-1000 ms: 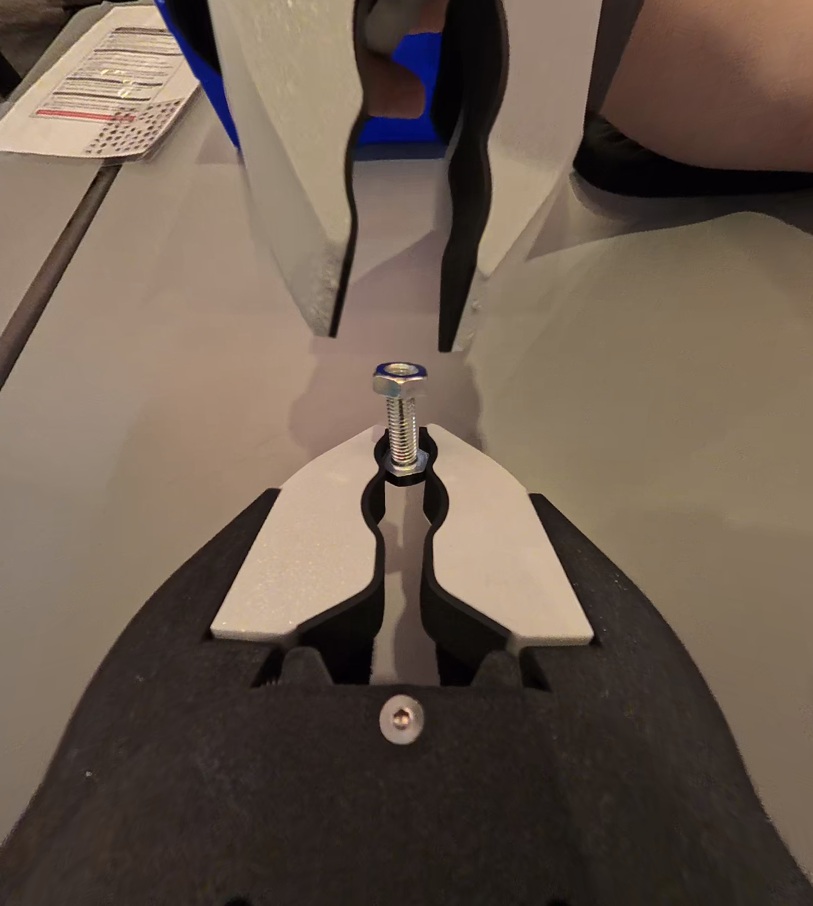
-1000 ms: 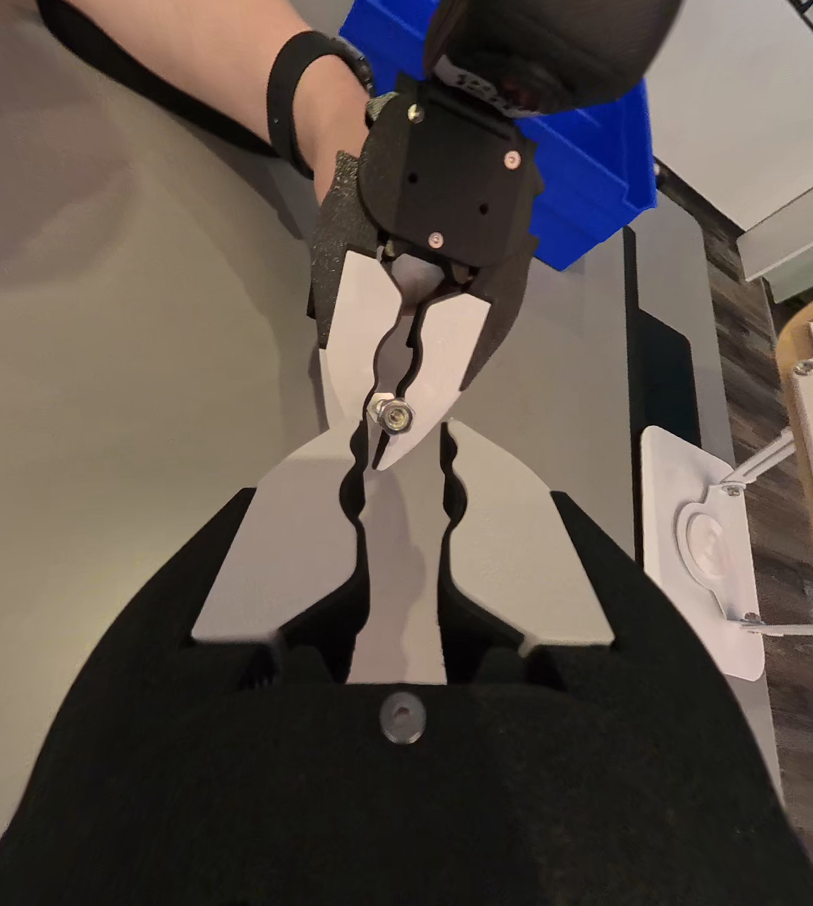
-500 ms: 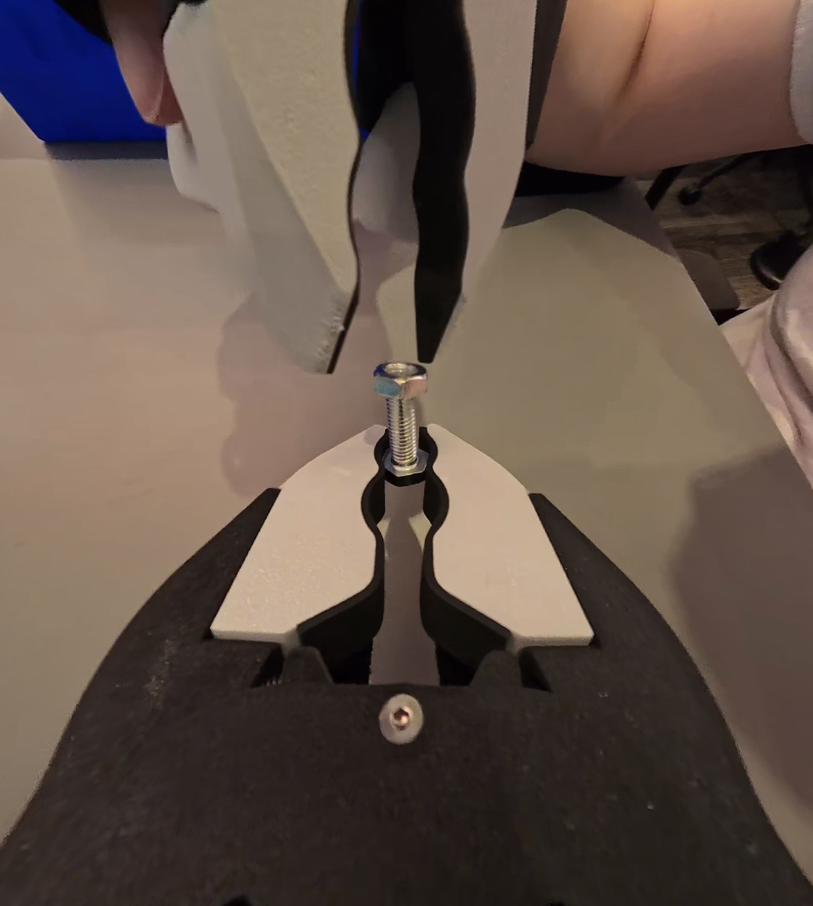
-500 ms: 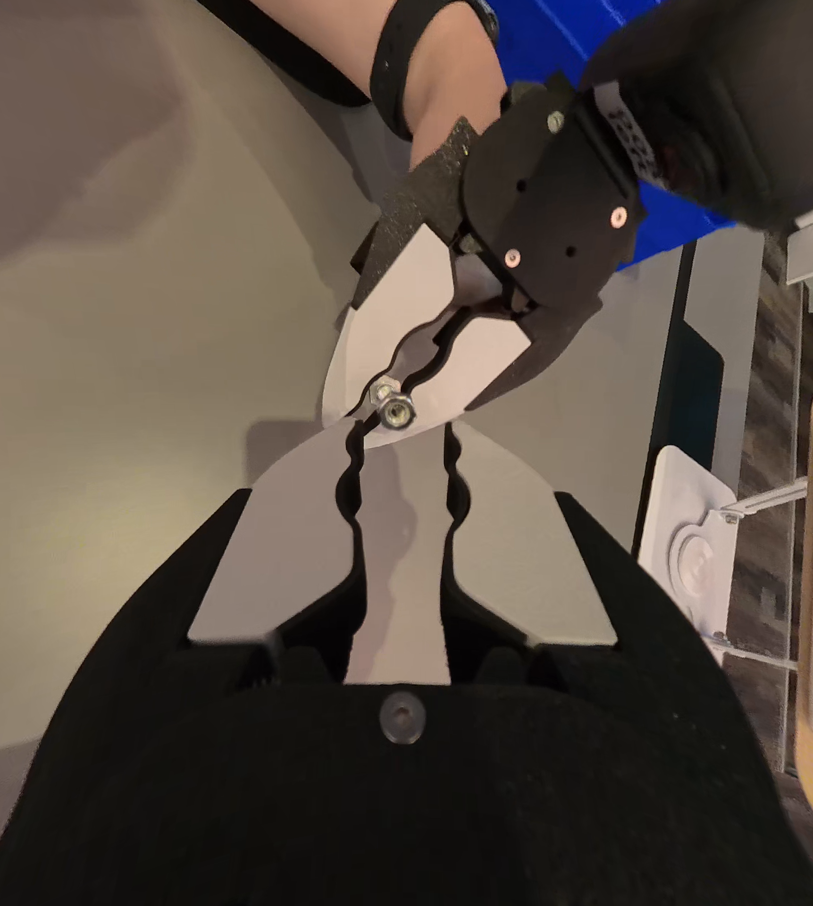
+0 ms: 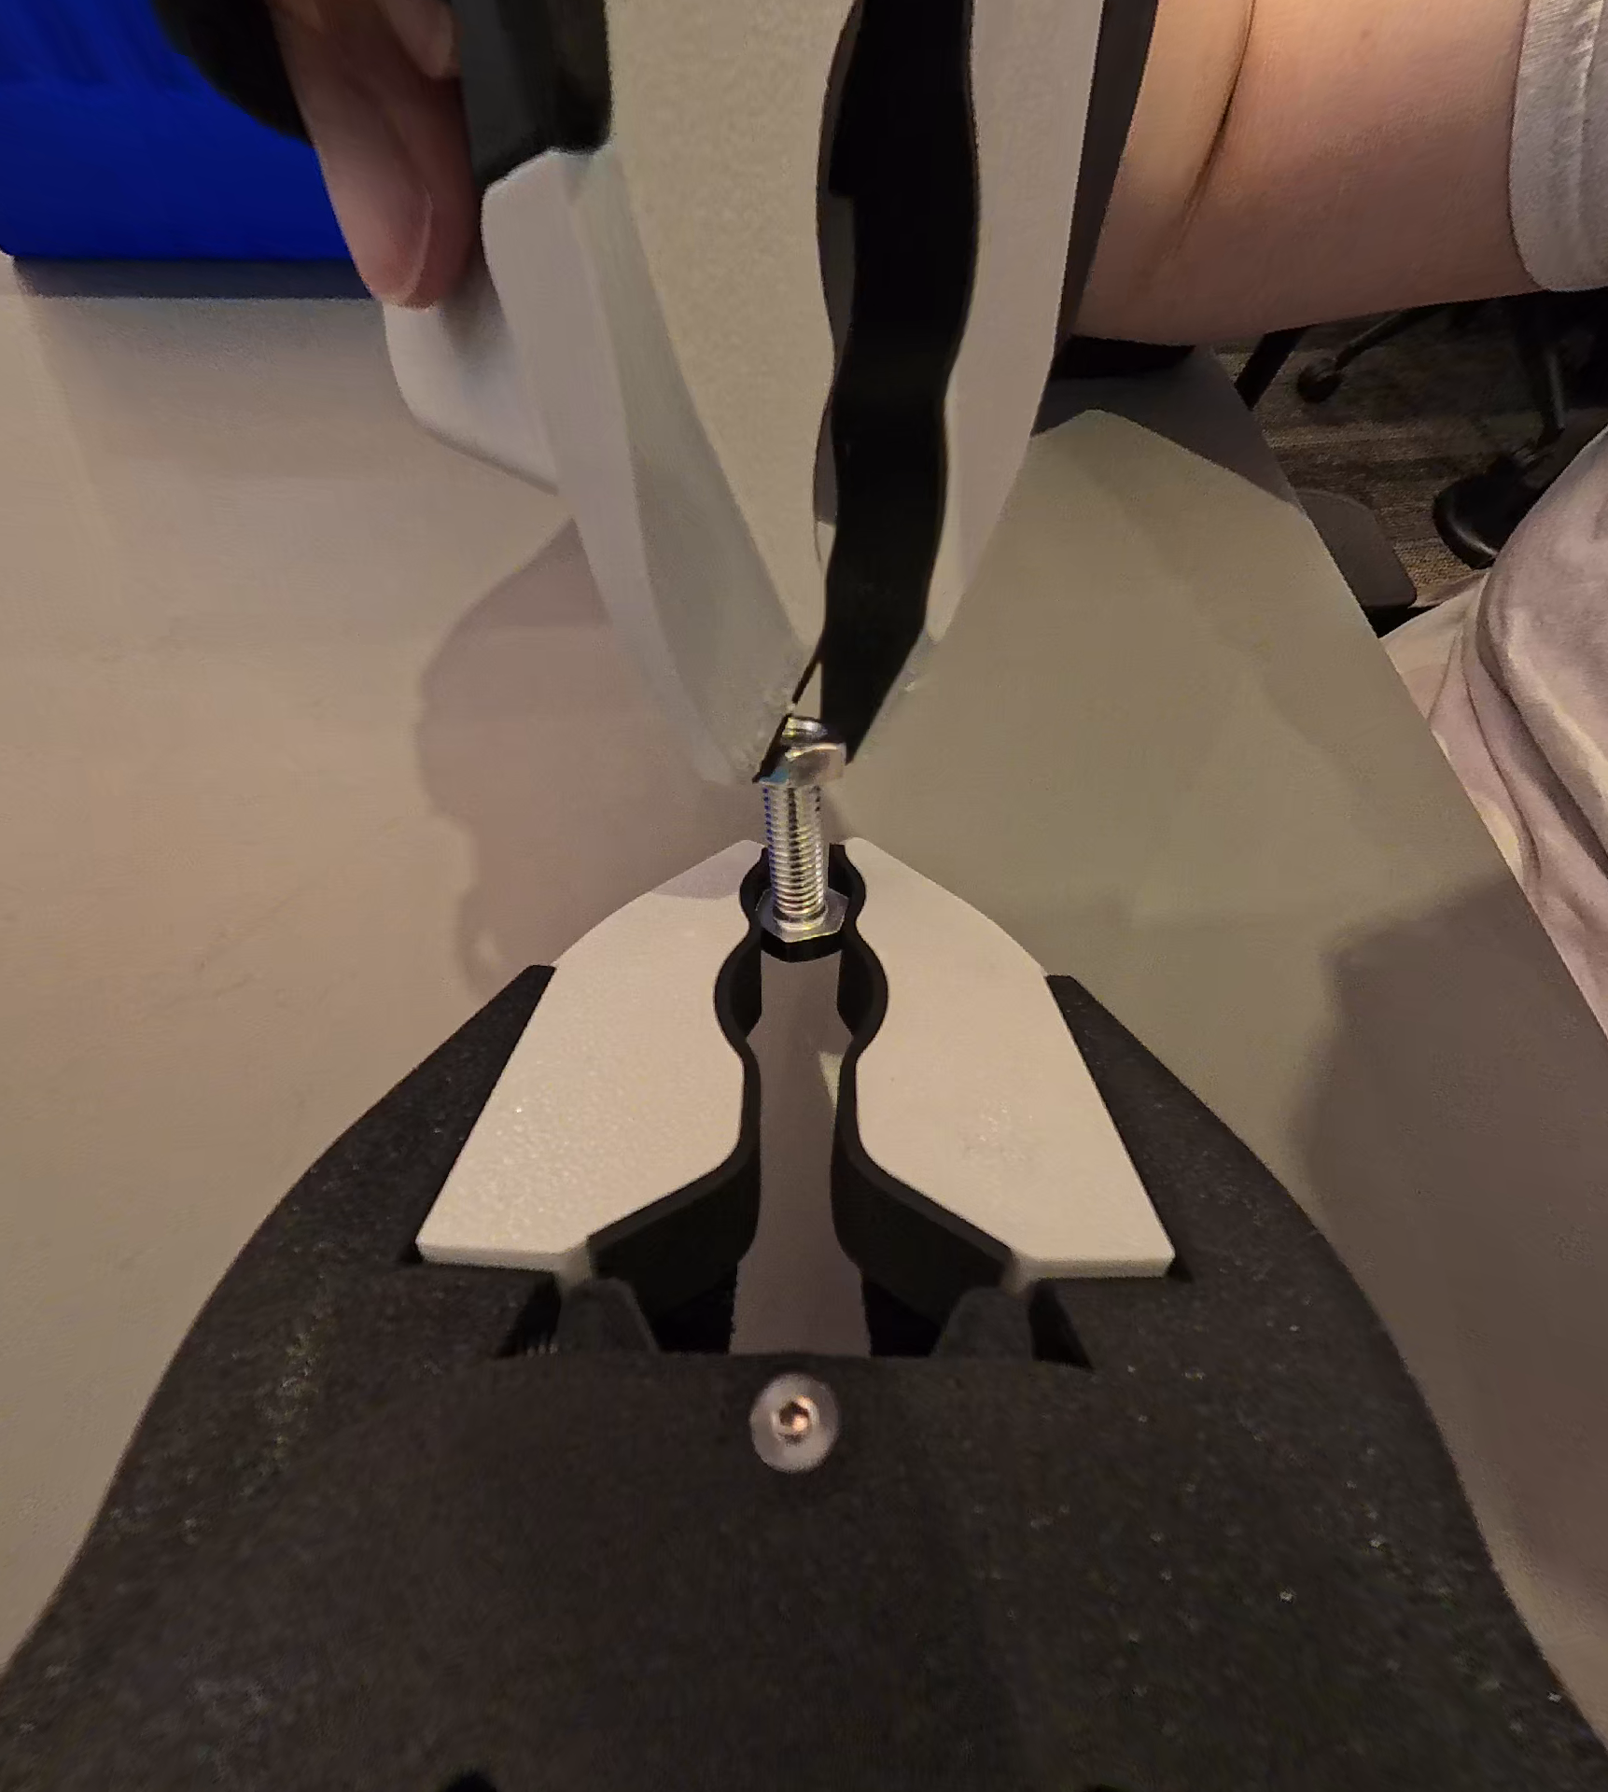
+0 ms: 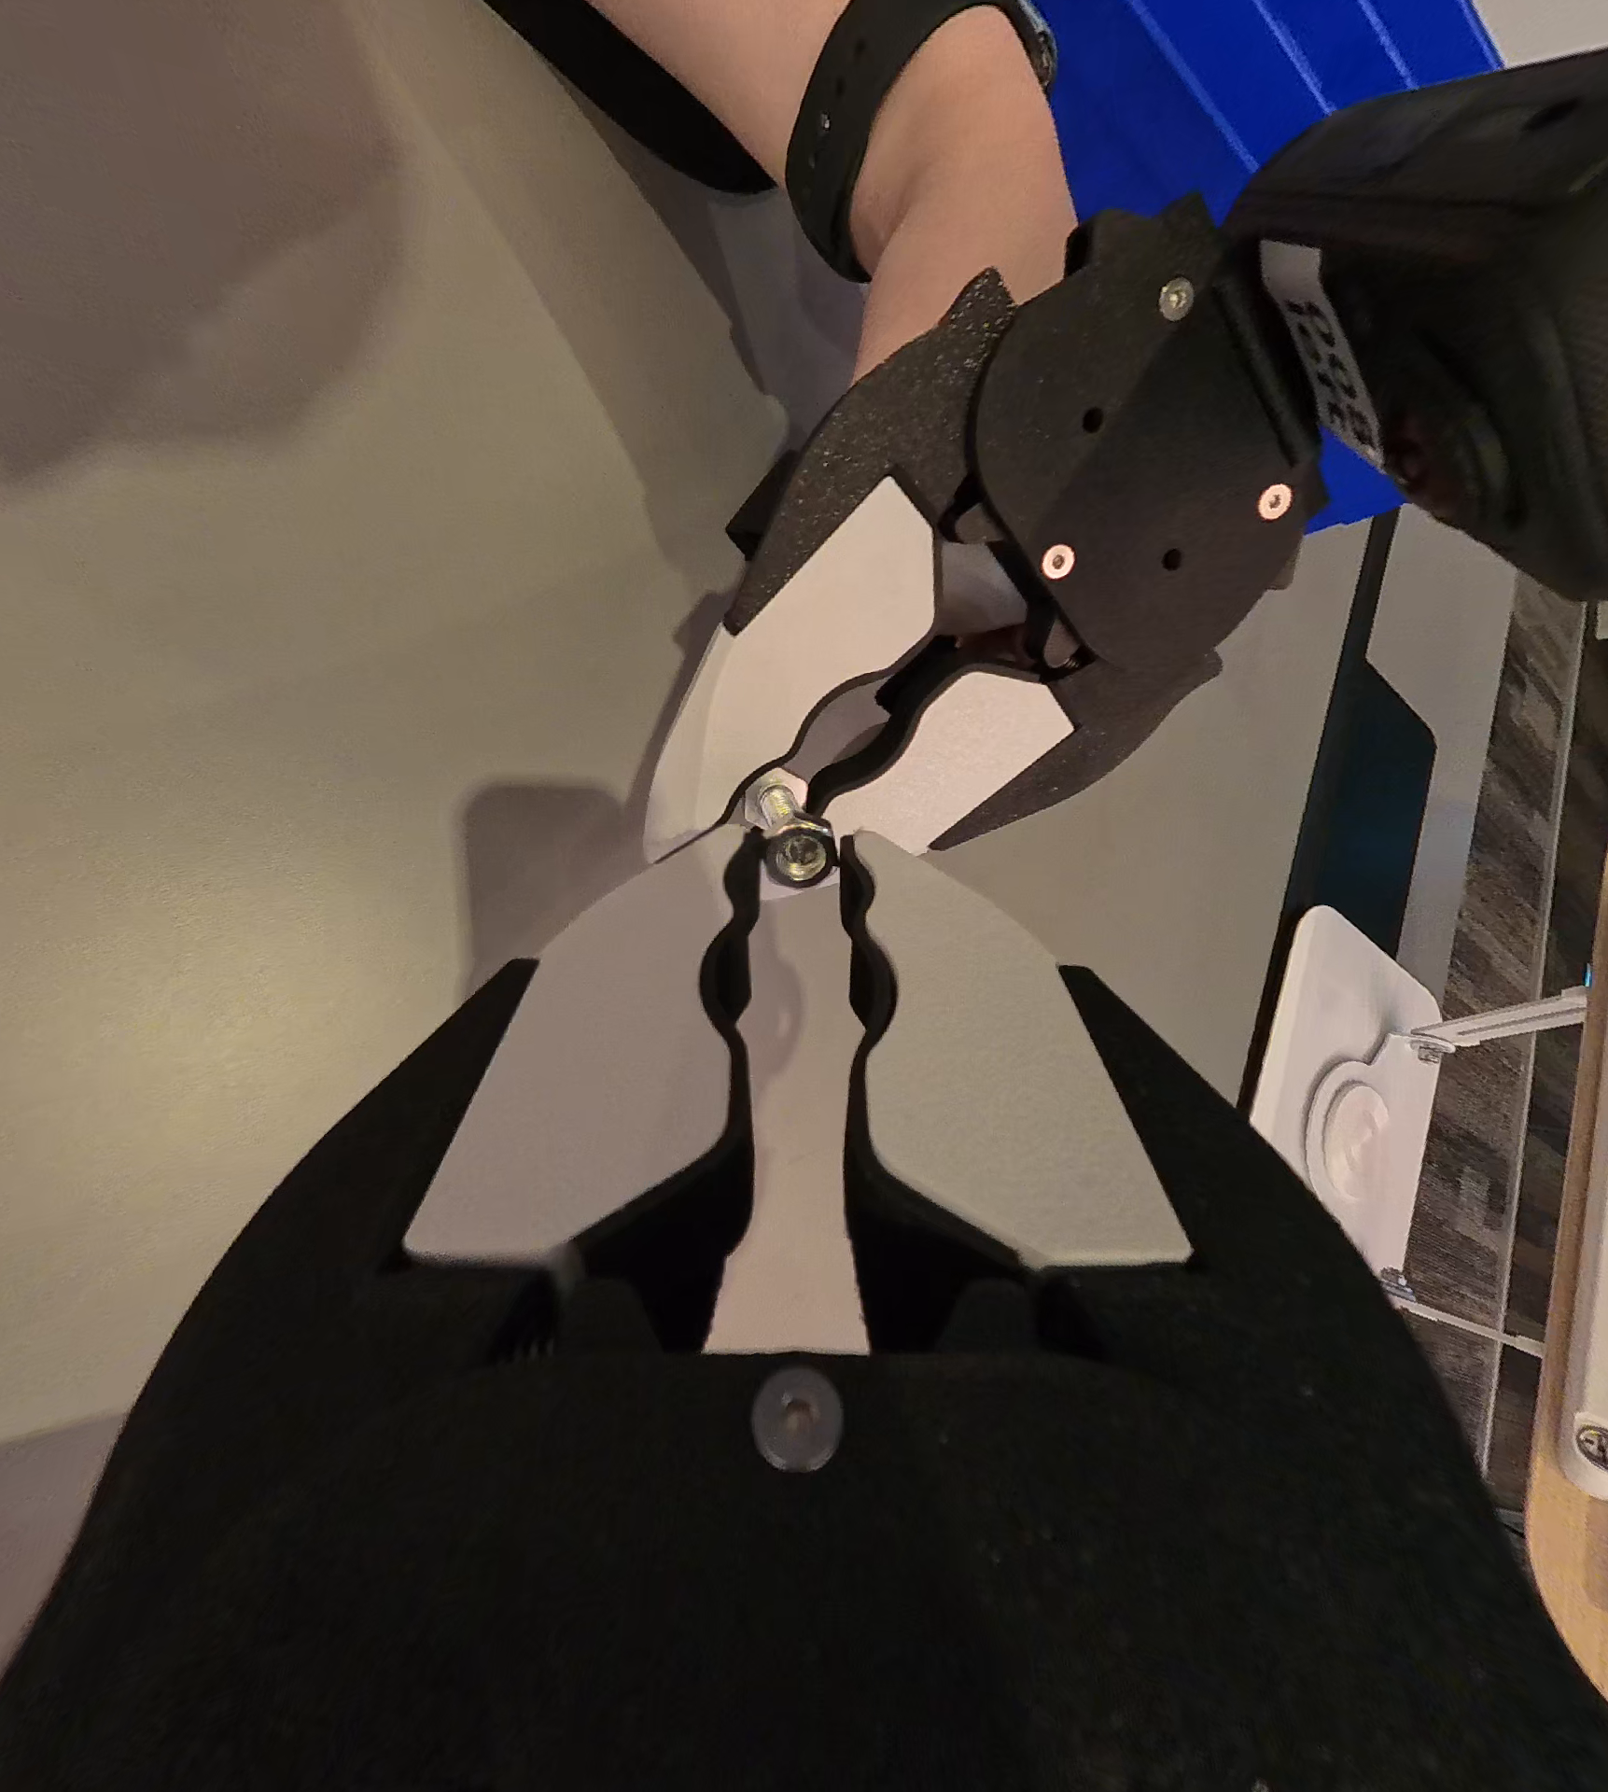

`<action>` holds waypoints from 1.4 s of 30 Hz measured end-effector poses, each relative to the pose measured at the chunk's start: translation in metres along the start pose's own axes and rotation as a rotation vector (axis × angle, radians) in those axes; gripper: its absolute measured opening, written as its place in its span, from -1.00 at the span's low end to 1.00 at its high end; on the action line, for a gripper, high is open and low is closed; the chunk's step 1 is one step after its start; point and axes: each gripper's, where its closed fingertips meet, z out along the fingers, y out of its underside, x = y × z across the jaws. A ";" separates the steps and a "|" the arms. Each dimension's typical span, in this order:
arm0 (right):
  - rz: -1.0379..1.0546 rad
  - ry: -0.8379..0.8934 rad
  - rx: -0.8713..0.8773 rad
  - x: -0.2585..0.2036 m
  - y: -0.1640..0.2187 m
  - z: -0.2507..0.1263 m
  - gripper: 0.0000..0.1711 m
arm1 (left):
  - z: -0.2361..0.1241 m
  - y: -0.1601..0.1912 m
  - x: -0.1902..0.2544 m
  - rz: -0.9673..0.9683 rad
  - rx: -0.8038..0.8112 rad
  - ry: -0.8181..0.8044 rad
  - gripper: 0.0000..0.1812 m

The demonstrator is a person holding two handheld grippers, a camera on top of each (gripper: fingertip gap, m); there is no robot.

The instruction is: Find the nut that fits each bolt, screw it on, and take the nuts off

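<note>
The left gripper (image 5: 798,897) has flat pale-grey plates over a grainy black body, with wavy black rubbery inner edges. Its jaws are clenched on the hexagonal head of a bright steel bolt (image 5: 792,853), which sits in the notch nearest their tips. The bolt's threaded shank stands straight up out of the jaws, its long axis roughly square to the flat plates, pointing toward the right gripper above it.

On the bolt's far end sits a small shiny six-sided nut (image 5: 807,763). The right gripper (image 5: 804,752) reaches down from above, its two pale fingers tapering to points on either side of that nut; the black inner edges lie right against it, but whether they actually pinch it I cannot tell. In the right wrist view the nut (image 6: 798,859) shows end-on between the very tips of the right gripper (image 6: 795,858), the hole at its centre facing the camera, with the bolt (image 6: 773,803) running away behind it into the left gripper (image 6: 785,797).

Beneath both jaws lies a smooth matte grey counter (image 5: 198,776). Beyond the right gripper's tips a glossy blue bin (image 6: 1197,107) stands at the far edge
</note>
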 end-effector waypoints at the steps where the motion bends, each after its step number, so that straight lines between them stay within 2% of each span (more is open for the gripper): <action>1: 0.004 0.002 0.001 0.001 0.000 0.000 -0.83 | 0.000 0.000 -0.001 -0.001 0.000 -0.004 -0.89; 12: 0.196 -0.005 0.075 0.015 0.007 0.003 -0.83 | -0.006 0.001 -0.020 -0.020 -0.010 -0.124 -0.89; 22: 0.268 -0.048 0.085 0.013 0.013 0.007 -0.84 | -0.004 0.007 -0.026 0.010 -0.060 -0.178 -0.89; 42: 0.751 0.027 0.174 0.053 0.029 0.020 -0.84 | -0.029 0.020 -0.076 -0.070 -0.181 -0.557 -0.89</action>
